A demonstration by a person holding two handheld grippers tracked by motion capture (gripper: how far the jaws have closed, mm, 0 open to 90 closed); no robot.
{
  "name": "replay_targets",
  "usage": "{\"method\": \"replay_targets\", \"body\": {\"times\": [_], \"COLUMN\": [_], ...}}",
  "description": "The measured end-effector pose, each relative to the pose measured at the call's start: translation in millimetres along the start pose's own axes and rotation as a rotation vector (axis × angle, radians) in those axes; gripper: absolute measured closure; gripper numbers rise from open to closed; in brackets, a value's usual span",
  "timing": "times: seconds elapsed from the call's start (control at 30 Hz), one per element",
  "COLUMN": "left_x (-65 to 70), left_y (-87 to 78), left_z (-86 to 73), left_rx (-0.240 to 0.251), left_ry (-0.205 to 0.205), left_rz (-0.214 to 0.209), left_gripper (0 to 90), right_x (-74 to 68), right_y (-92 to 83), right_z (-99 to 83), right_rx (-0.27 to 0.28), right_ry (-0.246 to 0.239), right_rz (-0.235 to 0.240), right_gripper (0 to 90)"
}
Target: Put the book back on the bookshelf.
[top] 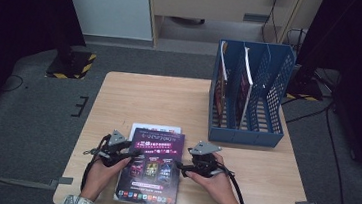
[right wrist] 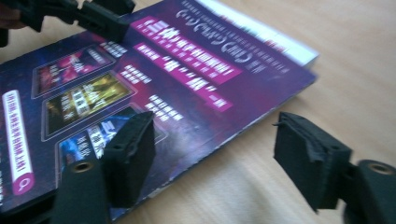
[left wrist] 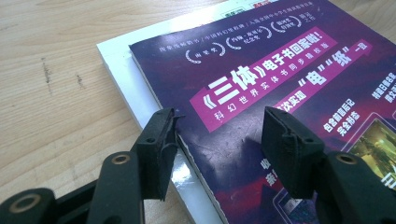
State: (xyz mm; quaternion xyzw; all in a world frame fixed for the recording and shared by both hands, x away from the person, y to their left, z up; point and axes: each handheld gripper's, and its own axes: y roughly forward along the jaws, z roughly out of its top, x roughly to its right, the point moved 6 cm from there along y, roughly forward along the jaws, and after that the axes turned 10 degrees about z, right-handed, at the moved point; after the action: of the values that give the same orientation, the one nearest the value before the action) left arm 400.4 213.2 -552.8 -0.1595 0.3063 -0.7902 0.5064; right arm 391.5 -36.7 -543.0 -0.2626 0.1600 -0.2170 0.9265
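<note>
A glossy purple paperback book (top: pixel 151 167) with pink title bands lies flat on the pale wooden worktop (top: pixel 119 96), near the edge closest to the person and well to the front-left of the blue plastic file rack (top: pixel 248 94). It rests on top of a white-covered book (left wrist: pixel 122 74), whose margin peeks out along the purple book's left and far edges.

The left gripper (top: pixel 135 153) sits at the purple book's left edge, the person's left hand (top: pixel 105 167) behind it. In the left gripper view its fingers (left wrist: pixel 161 151) are spread: one stands just outside the purple book's left edge, over the white margin, and the other hovers above the cover, so the edge lies between them without being pinched.

The right gripper (top: pixel 179 166) sits at the purple book's right edge, carried by the right hand (top: pixel 217 178). In the right gripper view its fingers (right wrist: pixel 130 156) are spread wide, one over the cover near the right edge, the other out over bare worktop, with the book's edge between them and no pad pressing on it.

Away from the purple book, the file rack stands upright near the worktop's far right corner with two books (top: pixel 245 80) standing in its compartments.
</note>
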Motion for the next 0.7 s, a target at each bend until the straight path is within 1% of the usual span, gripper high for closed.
{"method": "replay_targets", "body": {"times": [0.03,0.1,0.2,0.3,0.37,0.47,0.53,0.63,0.67,0.7], "left_x": [0.6,1.6,2.5,3.8,5.5,7.6,8.5,8.1,8.0,7.8], "left_y": [0.7,2.0,2.7,1.2,-0.7,-3.6,-3.8,-2.7,-2.7,-2.7], "left_z": [0.3,1.4,2.7,3.0,2.9,2.7,2.5,0.4,0.2,0.0], "left_rx": [0.002,0.004,0.005,0.001,0.0,-0.001,0.0,-0.015,-0.014,-0.015], "left_ry": [0.002,0.011,0.028,0.047,0.048,0.044,0.049,0.055,0.05,0.05], "left_rz": [-0.003,-0.006,0.0,0.008,0.001,-0.008,-0.003,0.001,-0.001,-0.003], "left_gripper": [44.4,44.1,42.7,40.5,38.4,38.7,38.5,39.1,39.0,39.0], "right_x": [0.0,0.6,1.0,0.9,1.0,1.3,2.0,3.0,3.1,3.8], "right_y": [2.5,8.0,14.1,19.0,21.1,22.4,22.9,24.0,24.3,24.9], "right_z": [-1.7,-5.2,-9.1,-11.4,-12.5,-13.1,-13.8,-14.6,-15.0,-15.3], "right_rx": [-0.007,-0.026,-0.046,-0.057,-0.057,-0.06,-0.066,-0.067,-0.068,-0.067], "right_ry": [0.007,0.024,0.05,0.085,0.098,0.114,0.128,0.148,0.159,0.159], "right_rz": [0.02,0.033,0.048,0.078,0.093,0.115,0.125,0.14,0.144,0.152], "right_gripper": [25.2,21.4,18.9,16.6,16.5,16.0,15.1,14.3,14.2,14.1]}}
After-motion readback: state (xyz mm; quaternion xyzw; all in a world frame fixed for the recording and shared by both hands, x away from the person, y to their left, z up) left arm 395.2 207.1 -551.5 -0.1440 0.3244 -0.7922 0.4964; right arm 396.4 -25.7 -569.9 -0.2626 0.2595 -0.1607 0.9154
